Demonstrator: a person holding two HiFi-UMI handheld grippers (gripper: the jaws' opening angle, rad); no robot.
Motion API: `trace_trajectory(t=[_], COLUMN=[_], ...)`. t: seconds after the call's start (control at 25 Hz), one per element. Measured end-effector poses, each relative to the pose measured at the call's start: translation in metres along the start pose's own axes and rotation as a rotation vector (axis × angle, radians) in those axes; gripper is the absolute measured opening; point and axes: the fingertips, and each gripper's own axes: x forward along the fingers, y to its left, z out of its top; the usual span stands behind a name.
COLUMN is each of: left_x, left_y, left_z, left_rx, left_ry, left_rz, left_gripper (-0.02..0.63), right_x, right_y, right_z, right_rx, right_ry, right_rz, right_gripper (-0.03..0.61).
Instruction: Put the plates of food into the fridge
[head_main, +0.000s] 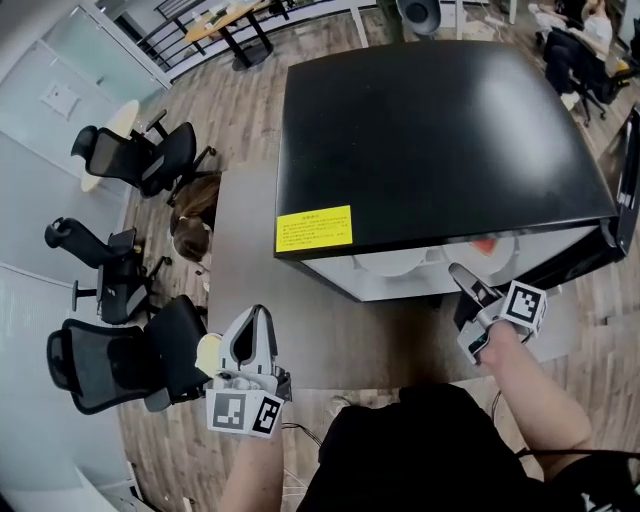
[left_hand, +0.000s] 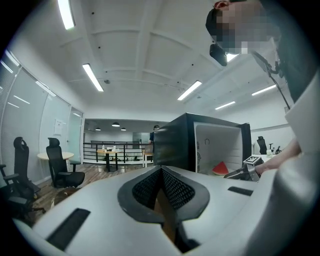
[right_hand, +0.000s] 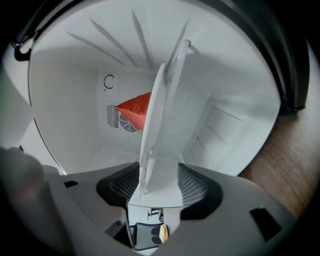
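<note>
At the open front of the black, box-shaped mini fridge (head_main: 430, 130), which stands on a grey-brown tabletop (head_main: 300, 330), the right gripper (head_main: 458, 272) is reached in just under the top edge. A round white plate (right_hand: 161, 115) is carried between its jaws by the near rim, with a red wedge of watermelon (right_hand: 134, 111) lying on the upper face. The pads appear to bear on both faces of that rim, though the close, distorted view leaves the firmness of the grip uncertain. The rim is taken edge-on between the jaws. This is judged to be so that the plate is presented flat and the wedge is not tipped off as it is passed through the low opening. The plate is seen against the white back wall and its round vent grille (right_hand: 114, 119), so it is judged to be inside the cavity, but it is not shown to be set down. The black fridge door (head_main: 628, 170) is swung wide at the right, which leaves the approach free.

The left gripper (head_main: 256, 318) is held over the near left corner of the tabletop, well apart from the opening, with its jaws closed together on nothing. One gripper suffices for the plate, and the doorway is thereby left unobstructed.
</note>
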Motion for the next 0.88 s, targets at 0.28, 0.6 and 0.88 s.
trace_trajectory(t=[0.28,0.6,0.88], left_x=[-0.036,-0.080,-0.106], left_y=[0.046,0.104,0.141], left_z=[-0.007,-0.010,-0.004], left_rx=[-0.055,-0.062,-0.059], left_ry=[-0.006,-0.023,-0.040], left_rz=[0.119,0.149,0.164], left_gripper=[0.003,0.003,0.004], right_x=[0.007,0.023,0.049], right_y=[0.006,0.019,0.053], right_z=[0.001,-0.041,-0.109], right_rx=[-0.119,-0.180,-0.217], right_ry=[-0.052,-0.098,-0.007], right_rz=[0.093,0.121,0.201], right_gripper=[0.245,0.245,0.245])
